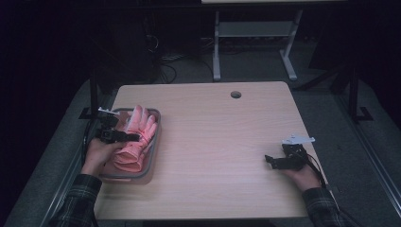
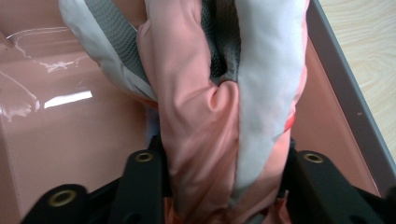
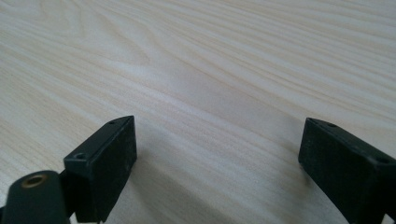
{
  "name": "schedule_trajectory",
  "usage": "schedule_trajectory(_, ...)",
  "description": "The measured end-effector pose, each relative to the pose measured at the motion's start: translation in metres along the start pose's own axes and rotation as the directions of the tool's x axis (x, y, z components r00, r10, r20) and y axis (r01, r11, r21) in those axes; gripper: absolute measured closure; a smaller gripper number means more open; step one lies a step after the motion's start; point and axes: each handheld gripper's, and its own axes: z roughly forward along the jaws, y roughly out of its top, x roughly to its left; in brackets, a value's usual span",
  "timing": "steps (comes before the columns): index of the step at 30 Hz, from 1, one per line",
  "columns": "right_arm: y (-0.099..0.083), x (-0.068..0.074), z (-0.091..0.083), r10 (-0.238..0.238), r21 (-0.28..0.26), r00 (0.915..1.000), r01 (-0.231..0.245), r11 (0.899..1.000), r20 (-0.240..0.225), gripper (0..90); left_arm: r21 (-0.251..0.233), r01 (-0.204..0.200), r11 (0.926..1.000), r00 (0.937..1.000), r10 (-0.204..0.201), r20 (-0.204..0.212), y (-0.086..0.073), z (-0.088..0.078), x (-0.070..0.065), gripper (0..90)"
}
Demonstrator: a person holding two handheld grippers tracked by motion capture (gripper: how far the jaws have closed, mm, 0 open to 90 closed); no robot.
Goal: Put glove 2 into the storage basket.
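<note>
A pink and white padded glove (image 1: 139, 130) lies in a shallow tray (image 1: 154, 151) with a grey rim at the table's left edge. My left gripper (image 1: 132, 137) reaches over the tray from the left, and its jaws sit on either side of the glove. In the left gripper view the glove (image 2: 210, 116) fills the gap of that gripper (image 2: 224, 163), and both black pads press against its fabric just above the tray's pink floor (image 2: 70, 140). My right gripper (image 1: 268, 161) rests low at the table's right side. It stands open with bare wood between its fingers (image 3: 219, 149).
The wooden table (image 1: 213, 142) has a round cable hole (image 1: 235, 94) near its far edge. The tray's grey rim (image 2: 345, 93) runs close along the glove's right side. A desk frame (image 1: 255, 42) stands on the floor beyond the table.
</note>
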Motion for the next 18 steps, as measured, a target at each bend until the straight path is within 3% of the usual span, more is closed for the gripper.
schedule_trajectory(5,0.0,0.0,0.0,0.0,0.0,1.0,0.0,1.0,0.0,11.1,-0.007,0.003,1.0,0.9993,-0.003,0.038,0.003,-0.005,0.003,38.2)
schedule_trajectory(9,0.0,0.0,0.0,0.0,0.0,1.0,0.0,1.0,0.0,11.1,-0.03,-0.023,0.9993,0.9996,0.023,0.019,0.006,-0.015,0.0,25.5)
schedule_trajectory(18,0.0,0.0,0.0,0.0,0.0,1.0,0.0,1.0,0.0,11.1,-0.115,-0.066,0.9912,0.9978,0.065,-0.006,0.014,-0.054,-0.007,18.5)
